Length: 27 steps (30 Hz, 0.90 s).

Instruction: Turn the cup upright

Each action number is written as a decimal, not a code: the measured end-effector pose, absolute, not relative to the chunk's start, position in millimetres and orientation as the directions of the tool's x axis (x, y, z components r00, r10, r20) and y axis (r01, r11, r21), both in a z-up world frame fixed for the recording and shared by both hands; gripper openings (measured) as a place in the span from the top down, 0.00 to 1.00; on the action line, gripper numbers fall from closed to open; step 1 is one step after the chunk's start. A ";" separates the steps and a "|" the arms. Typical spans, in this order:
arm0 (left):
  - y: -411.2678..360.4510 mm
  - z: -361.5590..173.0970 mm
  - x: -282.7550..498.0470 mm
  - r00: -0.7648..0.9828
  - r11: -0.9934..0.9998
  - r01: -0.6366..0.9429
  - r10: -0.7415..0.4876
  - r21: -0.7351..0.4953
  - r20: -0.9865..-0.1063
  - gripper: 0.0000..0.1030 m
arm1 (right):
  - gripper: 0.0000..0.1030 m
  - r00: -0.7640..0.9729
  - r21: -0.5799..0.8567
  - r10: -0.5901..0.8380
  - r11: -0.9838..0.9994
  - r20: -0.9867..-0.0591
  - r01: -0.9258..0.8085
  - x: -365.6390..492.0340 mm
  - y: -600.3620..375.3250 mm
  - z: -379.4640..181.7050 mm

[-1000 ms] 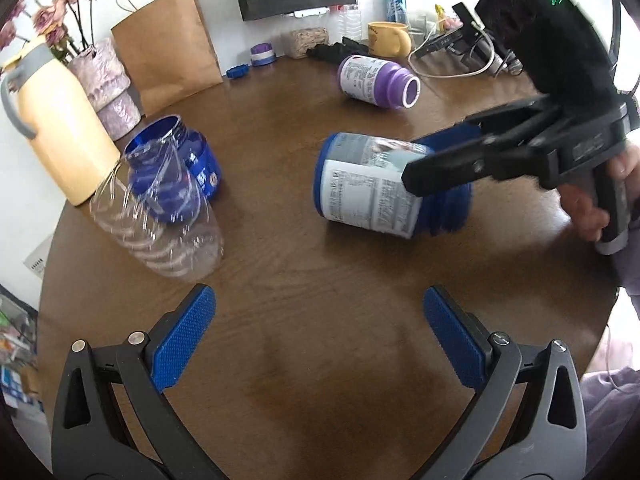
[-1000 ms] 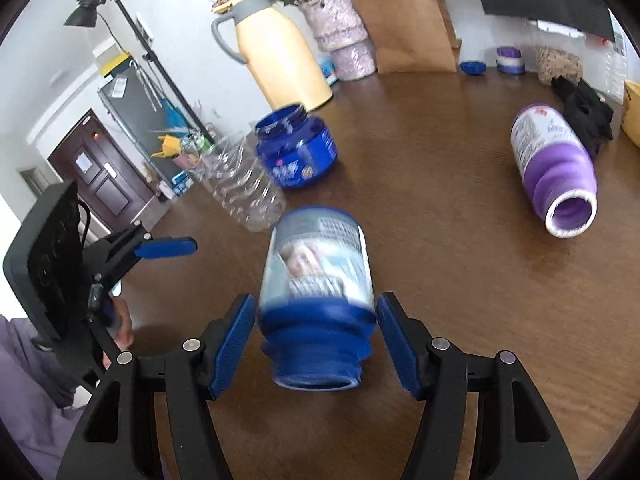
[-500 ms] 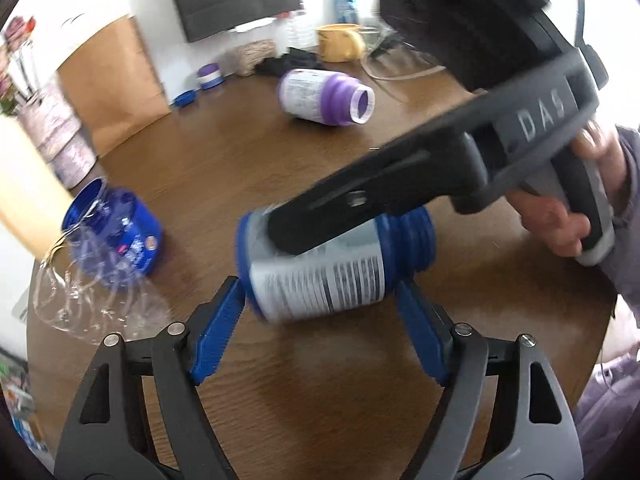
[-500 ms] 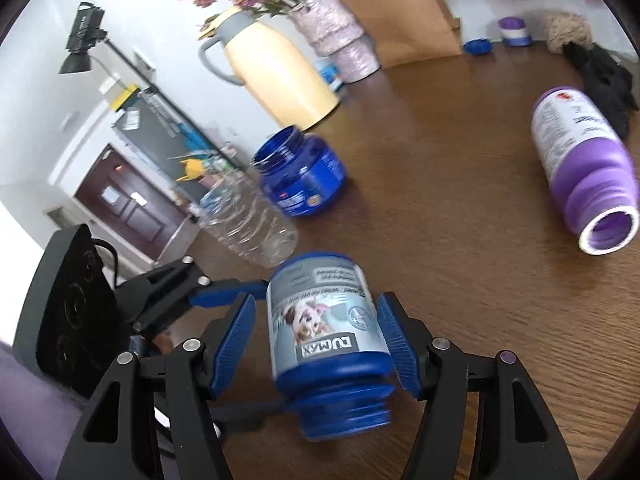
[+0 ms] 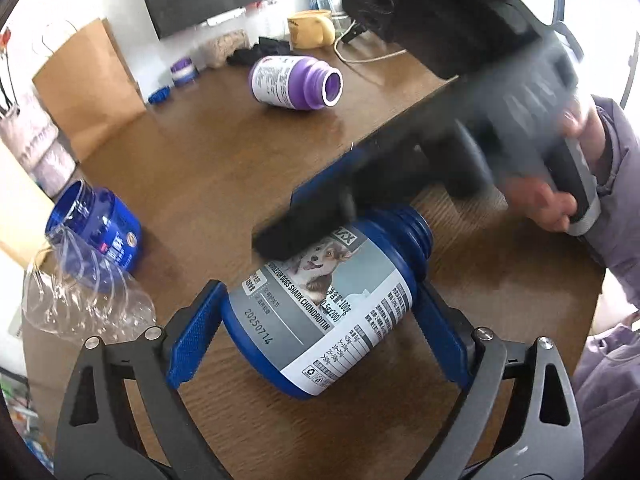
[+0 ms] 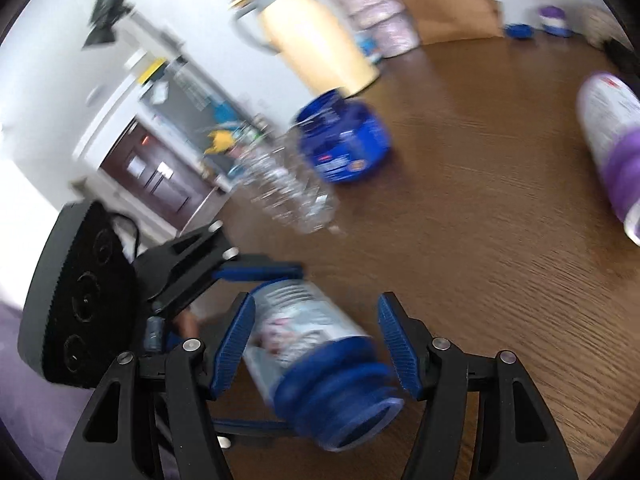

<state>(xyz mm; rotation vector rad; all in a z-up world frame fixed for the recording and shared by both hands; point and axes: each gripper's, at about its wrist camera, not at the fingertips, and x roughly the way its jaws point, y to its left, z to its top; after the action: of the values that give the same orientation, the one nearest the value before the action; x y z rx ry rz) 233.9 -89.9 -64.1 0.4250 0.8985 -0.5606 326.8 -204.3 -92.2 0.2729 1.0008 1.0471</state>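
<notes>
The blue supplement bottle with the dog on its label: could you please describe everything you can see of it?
The blue supplement bottle looks like glossy blue plastic, with a grey-and-white label showing a dog, the words "for dogs shark chondroitin" and the date 20250714. Its threaded neck is open, with no cap. It is tilted, neck up and away in the left wrist view, over the wooden table. The left tongs flank its body with their blue pads; the right tongs also straddle it.

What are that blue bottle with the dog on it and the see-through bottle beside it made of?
The blue bottle looks like glossy hard plastic: moulded neck threads, light glinting on its base, under a matte paper-like label. The see-through bottle seems thin clear plastic, ribbed and crinkled, with the blue jar showing through it.
</notes>
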 end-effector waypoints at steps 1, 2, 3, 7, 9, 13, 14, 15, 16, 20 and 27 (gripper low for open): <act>-92.2 -63.9 232.4 0.491 0.776 0.620 -0.272 0.113 -0.828 0.11 | 0.35 0.151 0.629 0.820 0.529 -0.552 -0.570 329.2 -210.8 -91.9; -94.7 -63.7 231.5 0.492 0.773 0.622 -0.262 0.124 -0.830 0.11 | 0.35 0.177 0.634 0.818 0.543 -0.547 -0.551 330.2 -217.6 -90.3; -97.5 -63.5 231.0 0.498 0.765 0.628 -0.255 0.142 -0.829 0.11 | 0.35 0.203 0.637 0.818 0.553 -0.538 -0.537 329.4 -224.5 -87.1; -104.0 -59.5 233.4 0.525 0.726 0.660 -0.264 0.192 -0.809 0.00 | 0.35 0.316 0.608 0.780 0.621 -0.540 -0.495 321.3 -244.8 -71.8; -105.4 -56.1 237.1 0.494 0.703 0.694 -0.307 0.156 -0.814 0.00 | 0.34 0.348 0.601 0.768 0.638 -0.537 -0.481 314.5 -250.1 -67.1; -106.6 -50.7 235.4 0.430 0.671 0.737 -0.364 0.087 -0.826 0.17 | 0.34 0.392 0.582 0.735 0.678 -0.553 -0.449 300.5 -257.3 -60.9; -108.6 -51.6 234.7 0.431 0.677 0.730 -0.350 0.093 -0.832 0.18 | 0.34 0.404 0.580 0.729 0.685 -0.553 -0.441 296.2 -258.8 -60.0; -112.2 -53.9 232.7 0.432 0.683 0.723 -0.327 0.105 -0.841 0.18 | 0.34 0.412 0.580 0.725 0.688 -0.552 -0.436 291.6 -261.3 -59.1; -116.5 -57.6 231.7 0.429 0.690 0.713 -0.293 0.122 -0.855 0.18 | 0.34 0.423 0.577 0.720 0.693 -0.549 -0.431 286.2 -262.6 -58.1; -121.9 -68.1 233.5 0.366 0.738 0.667 -0.201 0.105 -0.909 0.18 | 0.34 0.469 0.558 0.688 0.725 -0.553 -0.405 271.3 -274.1 -55.9; -120.5 -70.7 244.1 0.342 0.775 0.632 -0.252 0.023 -0.905 0.41 | 0.34 0.474 0.572 0.680 0.731 -0.559 -0.373 254.1 -279.1 -64.9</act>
<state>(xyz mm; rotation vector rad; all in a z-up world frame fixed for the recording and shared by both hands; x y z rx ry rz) 244.1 -120.5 -70.7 0.4055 1.0784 -0.5954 254.1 -279.1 -64.9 0.4013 0.8570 0.6650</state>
